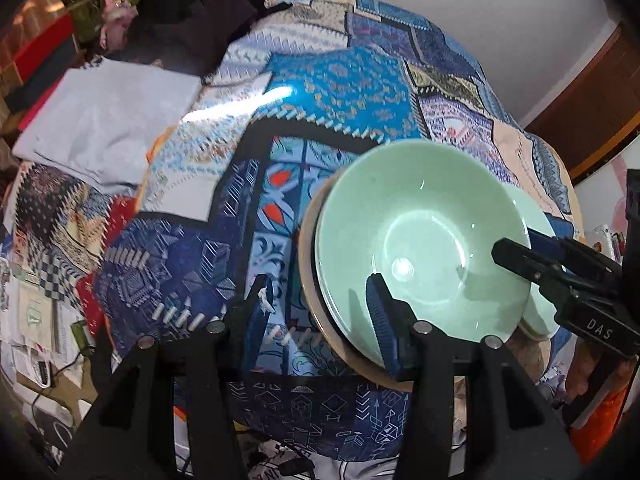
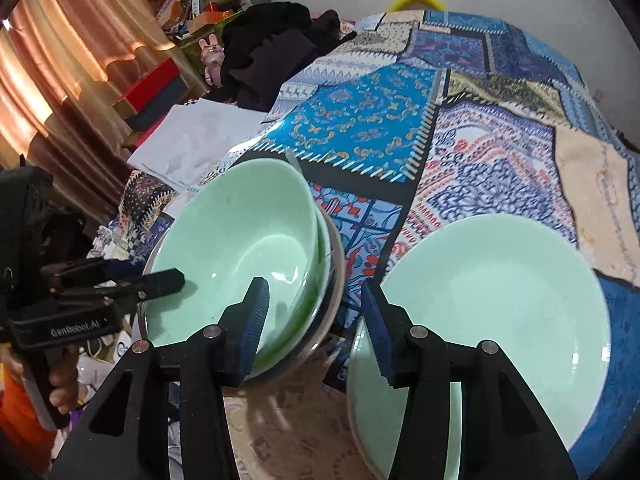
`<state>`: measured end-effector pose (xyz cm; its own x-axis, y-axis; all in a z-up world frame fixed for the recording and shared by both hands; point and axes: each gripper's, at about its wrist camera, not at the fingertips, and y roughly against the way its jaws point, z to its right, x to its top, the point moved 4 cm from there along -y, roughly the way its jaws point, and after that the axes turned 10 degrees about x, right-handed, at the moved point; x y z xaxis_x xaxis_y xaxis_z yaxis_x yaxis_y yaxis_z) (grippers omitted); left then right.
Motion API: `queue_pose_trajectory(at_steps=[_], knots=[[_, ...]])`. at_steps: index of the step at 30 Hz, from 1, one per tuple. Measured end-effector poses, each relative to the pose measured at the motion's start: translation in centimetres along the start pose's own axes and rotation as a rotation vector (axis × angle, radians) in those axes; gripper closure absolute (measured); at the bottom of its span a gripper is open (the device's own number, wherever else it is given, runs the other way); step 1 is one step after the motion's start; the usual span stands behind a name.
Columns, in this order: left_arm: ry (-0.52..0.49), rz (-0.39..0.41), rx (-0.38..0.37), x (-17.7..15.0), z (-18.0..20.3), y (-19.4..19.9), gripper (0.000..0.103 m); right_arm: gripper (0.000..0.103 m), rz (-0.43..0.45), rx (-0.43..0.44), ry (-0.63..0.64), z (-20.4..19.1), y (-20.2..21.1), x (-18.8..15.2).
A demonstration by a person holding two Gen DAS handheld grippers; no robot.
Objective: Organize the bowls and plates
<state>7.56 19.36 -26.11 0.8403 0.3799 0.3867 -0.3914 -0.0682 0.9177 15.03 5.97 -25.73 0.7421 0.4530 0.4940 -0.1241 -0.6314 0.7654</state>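
Note:
A stack of pale green bowls (image 1: 420,240) sits on a wider pale-rimmed dish (image 1: 308,280) on the patchwork cloth. My left gripper (image 1: 320,308) is open and straddles the stack's near rim, one finger inside the top bowl and one outside, with no pad pressing. In the right wrist view, my right gripper (image 2: 314,308) is open too. Its left finger is inside the top bowl (image 2: 240,248) and its right finger is over the edge of a stack of pale green plates (image 2: 500,300). Each gripper shows in the other's view: right gripper (image 1: 516,246), left gripper (image 2: 160,276).
A blue patchwork cloth (image 2: 440,128) covers the surface. A folded white cloth (image 1: 108,120) and a heap of black clothes (image 2: 272,52) lie at the far left. Boxes and clutter (image 2: 160,84) stand by a curtain. A hand (image 2: 60,392) holds the left gripper's handle.

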Motion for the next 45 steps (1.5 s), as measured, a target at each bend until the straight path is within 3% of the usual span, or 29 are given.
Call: queue_pose_trajectory(at_steps=[9, 16, 25, 36, 45], knots=[[0.0, -0.05, -0.053, -0.6, 0.6, -1.9, 0.056, 0.062, -0.063, 0.019, 0.003, -0.2, -2.0, -0.3], [-0.002, -0.071, -0.099, -0.6, 1.3, -2.5, 0.067, 0.063, -0.052, -0.002, 0.016, -0.3, -2.2, -0.3], [0.019, -0.068, -0.059, -0.7, 1.8, -2.4, 0.067, 0.067, -0.029, -0.047, -0.004, -0.3, -2.1, -0.1], [0.057, -0.074, -0.024, -0.8, 1.7, -1.4, 0.067, 0.067, -0.012, -0.031, -0.021, -0.6, -1.5, 0.2], [0.061, -0.044, -0.028, -0.2, 2.2, 0.3, 0.067, 0.068, 0.054, -0.024, -0.036, -0.7, 0.9, 1.0]])
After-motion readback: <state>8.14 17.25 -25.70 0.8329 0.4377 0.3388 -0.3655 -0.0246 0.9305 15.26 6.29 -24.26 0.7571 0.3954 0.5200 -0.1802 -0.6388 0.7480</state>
